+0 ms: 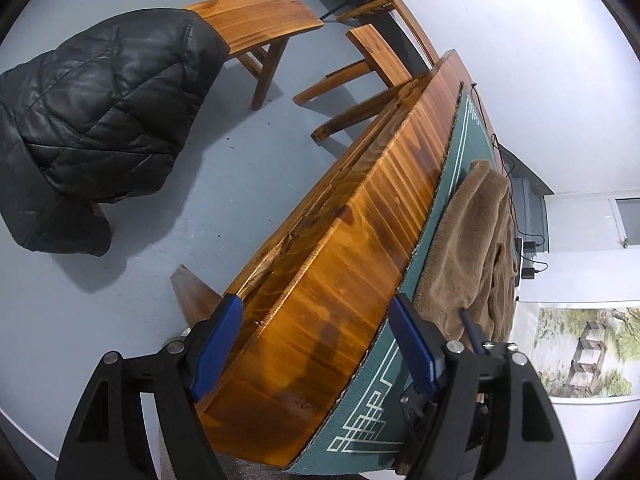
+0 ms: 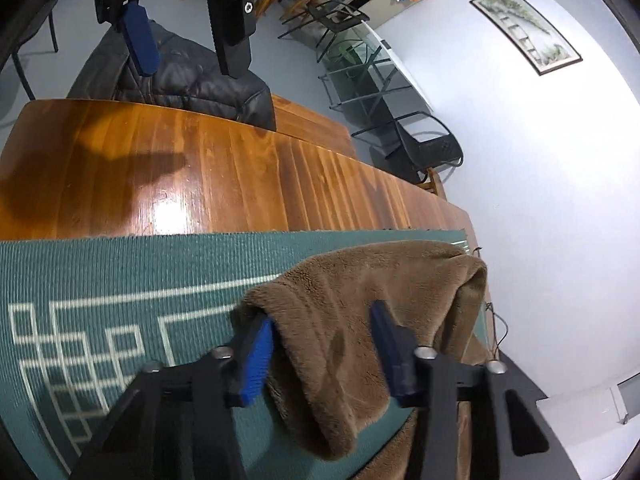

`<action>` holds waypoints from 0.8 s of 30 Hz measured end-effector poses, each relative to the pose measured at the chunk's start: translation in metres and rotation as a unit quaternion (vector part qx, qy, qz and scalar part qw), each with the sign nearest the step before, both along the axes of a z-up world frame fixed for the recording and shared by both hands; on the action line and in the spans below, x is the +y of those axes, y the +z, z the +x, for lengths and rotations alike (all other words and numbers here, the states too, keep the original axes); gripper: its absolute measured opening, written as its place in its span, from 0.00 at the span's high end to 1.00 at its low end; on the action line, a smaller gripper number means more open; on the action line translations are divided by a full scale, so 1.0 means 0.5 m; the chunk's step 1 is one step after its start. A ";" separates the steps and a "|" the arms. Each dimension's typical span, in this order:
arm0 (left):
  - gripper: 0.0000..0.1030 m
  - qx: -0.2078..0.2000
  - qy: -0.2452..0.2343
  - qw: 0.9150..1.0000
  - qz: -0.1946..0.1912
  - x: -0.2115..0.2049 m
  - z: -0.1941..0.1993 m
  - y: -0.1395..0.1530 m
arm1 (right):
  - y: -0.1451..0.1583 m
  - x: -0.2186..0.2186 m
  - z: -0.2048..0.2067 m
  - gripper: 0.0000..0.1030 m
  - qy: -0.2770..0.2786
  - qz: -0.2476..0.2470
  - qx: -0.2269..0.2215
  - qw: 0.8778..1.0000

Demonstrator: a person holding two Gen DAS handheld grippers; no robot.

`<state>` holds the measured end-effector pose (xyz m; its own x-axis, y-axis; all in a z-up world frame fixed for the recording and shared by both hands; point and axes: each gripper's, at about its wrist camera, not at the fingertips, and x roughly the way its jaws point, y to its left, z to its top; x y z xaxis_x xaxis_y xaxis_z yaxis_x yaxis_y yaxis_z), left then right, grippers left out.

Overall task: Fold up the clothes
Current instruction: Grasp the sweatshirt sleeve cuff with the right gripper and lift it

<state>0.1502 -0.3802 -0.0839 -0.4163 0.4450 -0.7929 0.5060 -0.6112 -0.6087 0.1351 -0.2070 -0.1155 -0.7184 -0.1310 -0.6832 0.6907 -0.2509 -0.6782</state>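
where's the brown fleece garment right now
The brown fleece garment lies on the green mat near its right end, on the wooden table, with the open right gripper straddling a fold of it.

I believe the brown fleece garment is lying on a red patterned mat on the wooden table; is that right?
Not quite: the mat is green with a pale line pattern, as the right wrist view shows. The brown fleece garment does lie on it, on the wooden table.
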 end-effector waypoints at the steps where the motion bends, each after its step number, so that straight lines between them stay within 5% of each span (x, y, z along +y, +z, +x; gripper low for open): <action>1: 0.23 0.000 -0.002 1.000 0.002 0.000 -0.001 -0.001 | 0.001 -0.001 -0.003 0.73 -0.004 -0.001 -0.011 1.000; 4: 0.23 -0.002 -0.003 1.000 0.006 -0.002 0.000 -0.007 | 0.023 -0.002 -0.028 0.90 -0.024 -0.026 -0.056 0.998; 10: 0.23 -0.004 0.004 1.000 0.007 -0.014 -0.003 -0.009 | 0.203 0.018 -0.130 0.93 -0.073 -0.179 -0.116 0.974; 17: 0.23 0.018 -0.015 1.000 0.012 0.015 -0.042 0.013 | 0.417 0.049 -0.259 0.93 -0.130 -0.355 -0.178 0.908; 24: 0.23 0.032 -0.048 0.998 0.012 0.064 -0.086 0.034 | 0.568 0.243 -0.400 0.93 -0.225 -0.469 -0.122 0.845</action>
